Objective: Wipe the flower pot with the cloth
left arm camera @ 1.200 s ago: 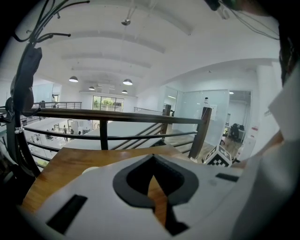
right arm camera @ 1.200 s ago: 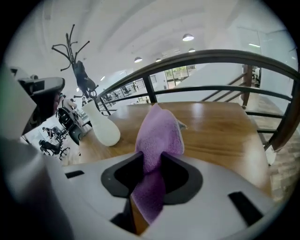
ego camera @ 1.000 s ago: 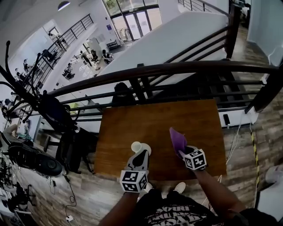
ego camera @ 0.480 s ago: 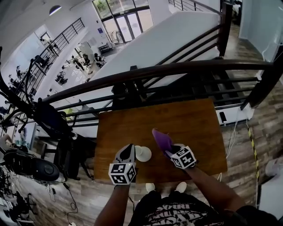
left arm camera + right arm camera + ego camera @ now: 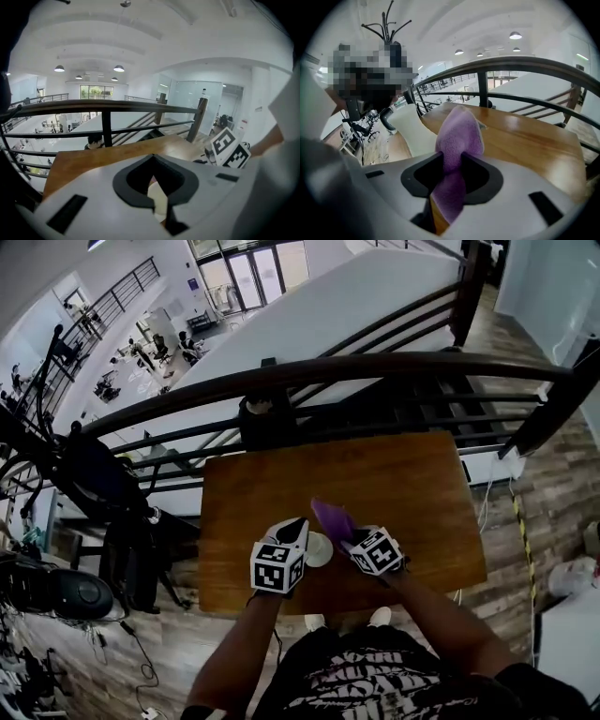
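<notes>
My hands have drawn together; left gripper (image 5: pixel 298 525) pinches the flower pot (image 5: pixel 321 550); right gripper (image 5: pixel 346 541) clenches the cloth (image 5: pixel 330 518) just beside it. Wiping can start, I judge.

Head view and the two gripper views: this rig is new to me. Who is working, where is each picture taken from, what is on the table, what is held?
No robot: a person holds a two-jaw gripper in each hand. The head view comes from a camera on the person's head, looking steeply down; each gripper view comes from a camera riding on that gripper, looking along its jaws. The marker cubes are parts of the grippers. On the wooden table stands a small pale flower pot. The right gripper is shut on a purple cloth. The left gripper is beside the pot, which shows through its jaws' narrow gap; whether they press on it is unclear.
</notes>
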The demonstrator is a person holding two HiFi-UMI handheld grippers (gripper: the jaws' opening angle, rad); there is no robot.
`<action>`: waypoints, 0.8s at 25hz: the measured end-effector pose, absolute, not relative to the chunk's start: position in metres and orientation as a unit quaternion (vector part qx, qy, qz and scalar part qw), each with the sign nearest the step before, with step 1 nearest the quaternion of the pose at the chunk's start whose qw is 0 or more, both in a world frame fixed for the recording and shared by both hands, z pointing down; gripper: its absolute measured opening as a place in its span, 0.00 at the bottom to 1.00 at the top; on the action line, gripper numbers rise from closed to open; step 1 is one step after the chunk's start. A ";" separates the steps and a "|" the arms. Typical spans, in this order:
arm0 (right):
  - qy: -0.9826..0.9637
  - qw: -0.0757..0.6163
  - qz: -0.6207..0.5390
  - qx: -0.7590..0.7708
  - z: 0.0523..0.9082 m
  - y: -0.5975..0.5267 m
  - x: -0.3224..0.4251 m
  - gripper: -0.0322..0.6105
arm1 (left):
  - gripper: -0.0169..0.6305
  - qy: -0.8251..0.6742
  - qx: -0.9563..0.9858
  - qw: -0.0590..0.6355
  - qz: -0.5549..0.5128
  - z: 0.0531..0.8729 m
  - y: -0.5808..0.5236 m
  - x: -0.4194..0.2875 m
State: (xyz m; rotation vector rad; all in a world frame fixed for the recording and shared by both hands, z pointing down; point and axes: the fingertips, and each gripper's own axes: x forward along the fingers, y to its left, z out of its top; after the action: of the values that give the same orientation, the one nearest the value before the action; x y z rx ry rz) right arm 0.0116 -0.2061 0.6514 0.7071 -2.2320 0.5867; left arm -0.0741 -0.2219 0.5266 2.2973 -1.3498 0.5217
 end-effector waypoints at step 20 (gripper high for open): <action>-0.838 0.423 0.193 0.284 0.658 -0.162 -0.014 0.22 | 0.03 -0.403 0.870 0.183 0.220 0.557 -0.212 -0.063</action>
State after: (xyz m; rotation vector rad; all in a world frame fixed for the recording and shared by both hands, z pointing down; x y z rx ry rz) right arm -0.0137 -0.1618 0.6578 0.7113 -2.0983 0.4831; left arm -0.0630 -0.2124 0.5574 2.4530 -1.1359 0.6202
